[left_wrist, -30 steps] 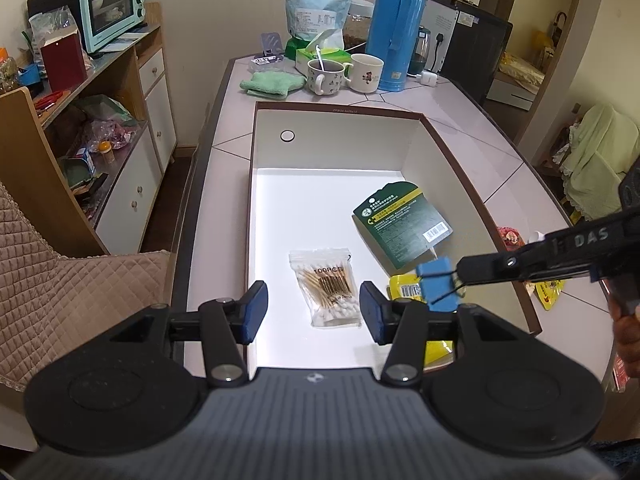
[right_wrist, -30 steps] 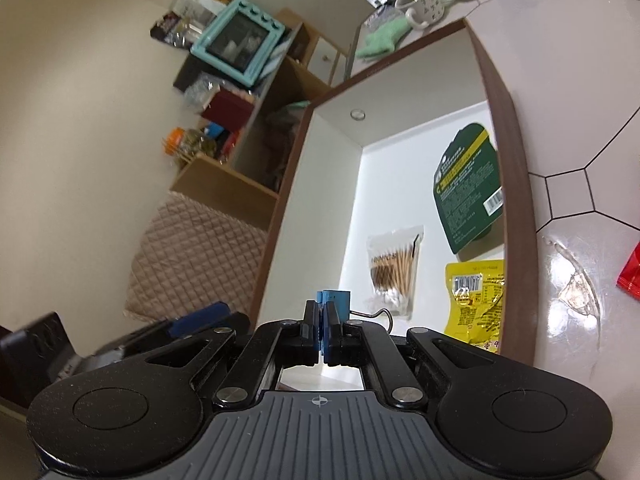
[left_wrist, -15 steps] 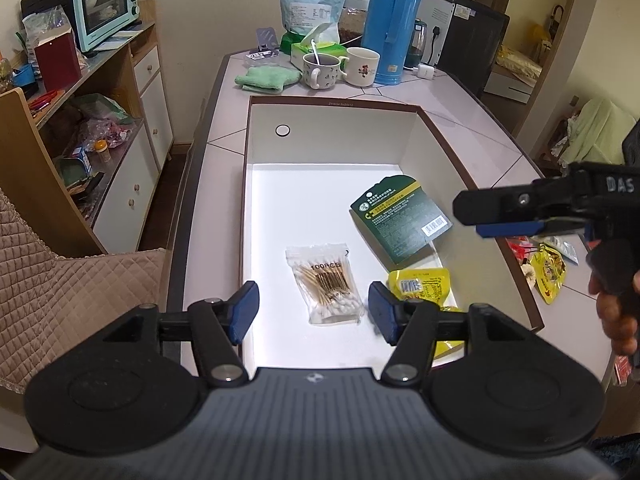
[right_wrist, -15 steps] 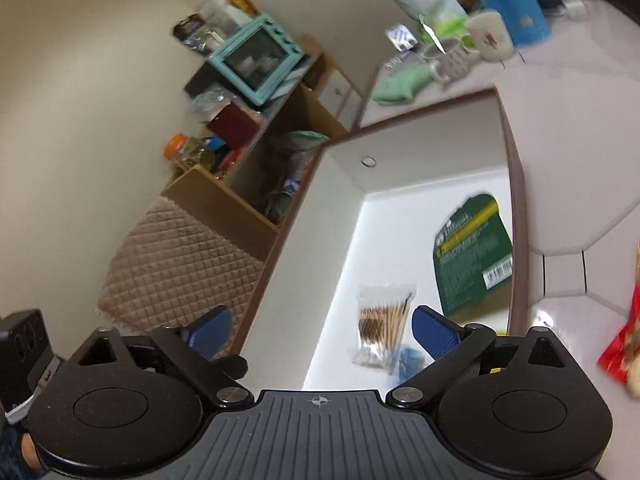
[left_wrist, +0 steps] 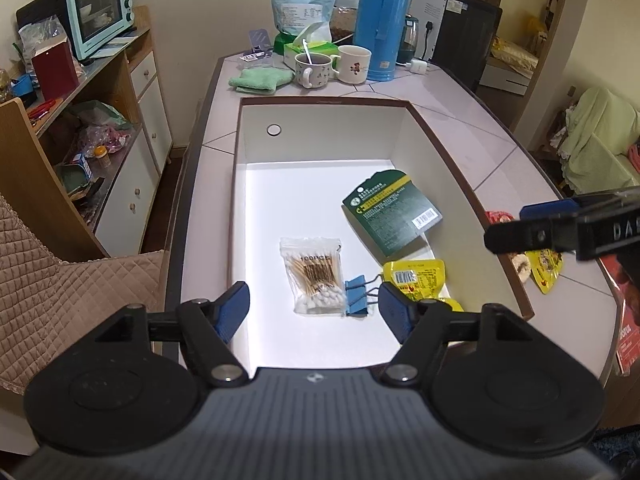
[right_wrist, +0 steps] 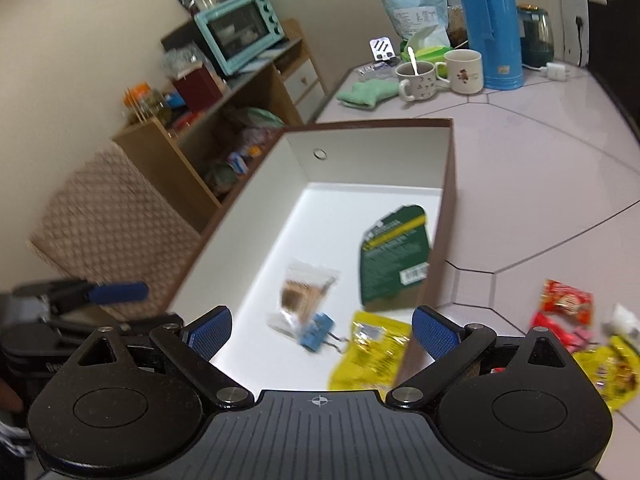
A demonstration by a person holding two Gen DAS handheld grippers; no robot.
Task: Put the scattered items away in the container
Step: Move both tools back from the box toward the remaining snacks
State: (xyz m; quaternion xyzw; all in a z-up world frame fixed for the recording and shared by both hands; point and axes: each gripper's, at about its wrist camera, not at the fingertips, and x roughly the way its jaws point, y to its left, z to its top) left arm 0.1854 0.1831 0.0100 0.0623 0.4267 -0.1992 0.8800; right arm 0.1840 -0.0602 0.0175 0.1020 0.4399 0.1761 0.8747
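Readable writing: "100PCS" on the clear cotton swab bag; "DA" on the side of the right gripper where it enters the left wrist view. The green card pack carries a barcode; its print is too small to read.

The container, a brown-rimmed box with white walls, sits on the tiled table. Inside: swab bag near the middle of the floor; blue binder clip touching the bag's lower right corner, wire handles pointing toward the yellow snack pouch by the right wall; green card pack leaning against that right wall, farther back.

On the table beside the container's right rim: red snack packets and a yellow packet, still outside.

Left gripper released, jaws wide, holding nothing, above the container's near end; the binder clip lies just inside its right finger. Right gripper also spread and empty, over the right rim near the yellow pouch. Right wrist view is motion-blurred.
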